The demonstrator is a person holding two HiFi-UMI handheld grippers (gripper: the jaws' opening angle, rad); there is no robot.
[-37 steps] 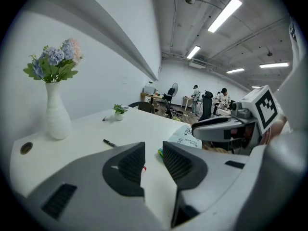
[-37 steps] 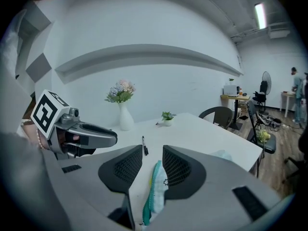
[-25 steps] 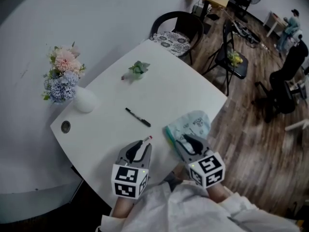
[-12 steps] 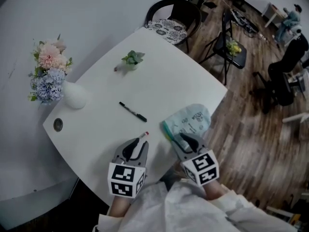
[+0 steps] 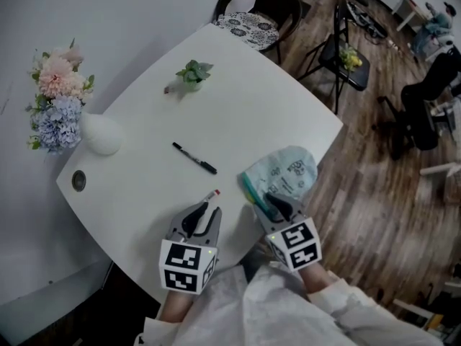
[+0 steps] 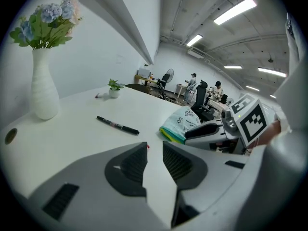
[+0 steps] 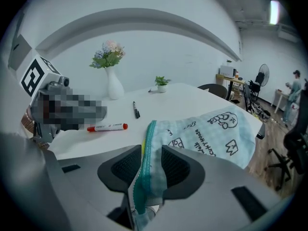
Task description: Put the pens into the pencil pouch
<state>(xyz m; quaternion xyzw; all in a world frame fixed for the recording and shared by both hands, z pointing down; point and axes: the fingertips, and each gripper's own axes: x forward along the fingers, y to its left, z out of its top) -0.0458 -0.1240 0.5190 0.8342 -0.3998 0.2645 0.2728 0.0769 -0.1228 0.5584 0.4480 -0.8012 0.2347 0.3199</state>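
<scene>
- Opened wider within the last moment: the jaws of the right hand-held gripper [image 7: 151,152], now released, with a fold of cloth lying slack between them. Pouch and pens sit where they sat a second ago.
- One pencil pouch [image 5: 284,173]: pale blue check cloth, black cartoon print, green zip edge [image 7: 146,143]. Lies at the near right edge of the surface [image 5: 252,99], partly over it; the zip end runs in between the right jaws.
- One marker [image 7: 107,127]: white barrel, red at both ends. Just left of the pouch, lengthwise between the jaws of the left hand-held gripper [image 6: 155,149], red tip poking out past the jaw tips.
- That left hand-held gripper: clenched on the marker, tilted down toward the surface.
- One black pen [image 5: 194,158]: loose at mid-surface, beyond the marker, apart from both grippers and the pouch.
- Surface: white, round-cornered, with a grey grommet [image 5: 78,181] near its left corner.
- One white vase [image 5: 101,135]: upright at the left edge, holding pink and blue flowers [image 5: 56,92].
- One potted plant [image 5: 193,74]: on the far side.
- One black chair [image 5: 252,20], patterned cushion, at the far corner; one folding chair [image 5: 358,78] to its right on the wooden floor [image 5: 374,215].
- Two light sleeves [image 5: 288,312]: behind the grippers, at the bottom of the head view.
</scene>
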